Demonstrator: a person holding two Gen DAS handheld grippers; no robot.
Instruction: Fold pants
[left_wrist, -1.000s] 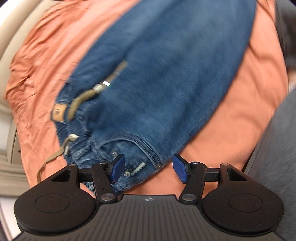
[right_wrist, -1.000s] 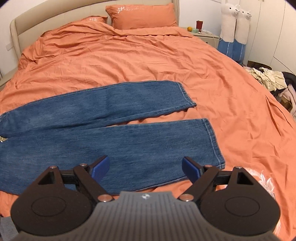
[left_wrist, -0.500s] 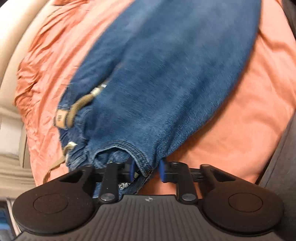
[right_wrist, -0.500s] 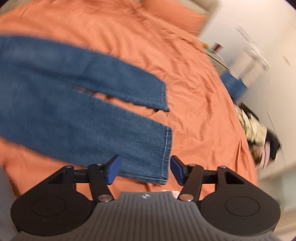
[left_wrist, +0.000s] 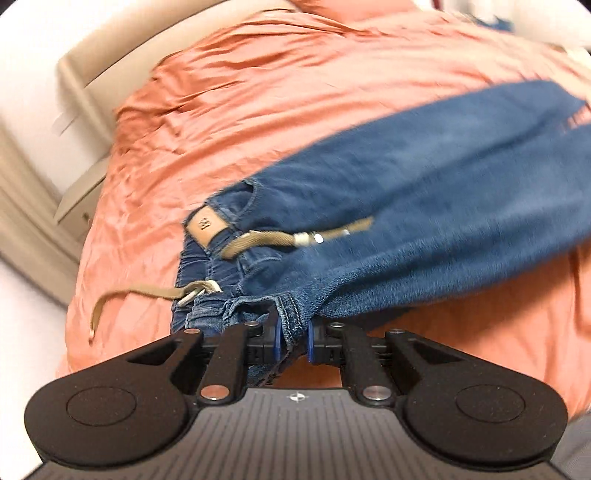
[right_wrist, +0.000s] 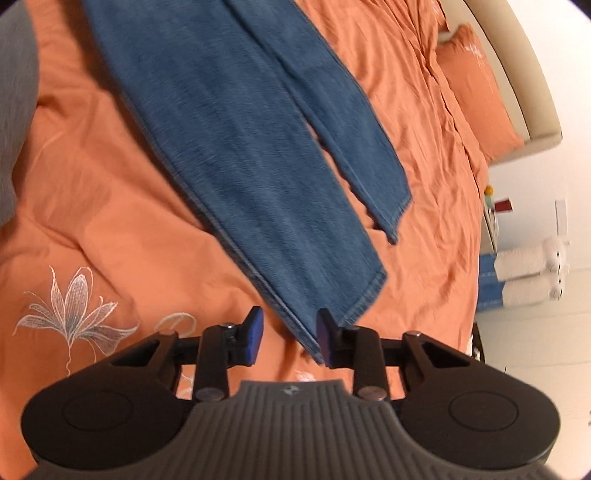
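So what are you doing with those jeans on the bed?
A person is starting to fold a pair of blue jeans spread on an orange bedspread. The left tool has just closed and is pinching the waistband near the pocket. The right tool has been closing around the hem corner of the nearer leg, but its pads are not pressing on the denim yet.

My left gripper (left_wrist: 293, 338) at lower centre has just been closing and now pinches the waistband of the jeans (left_wrist: 424, 221) between its blue pads. The legs run blurred toward the upper right. A tan drawstring (left_wrist: 280, 238) trails left over the orange bedspread (left_wrist: 258, 92).
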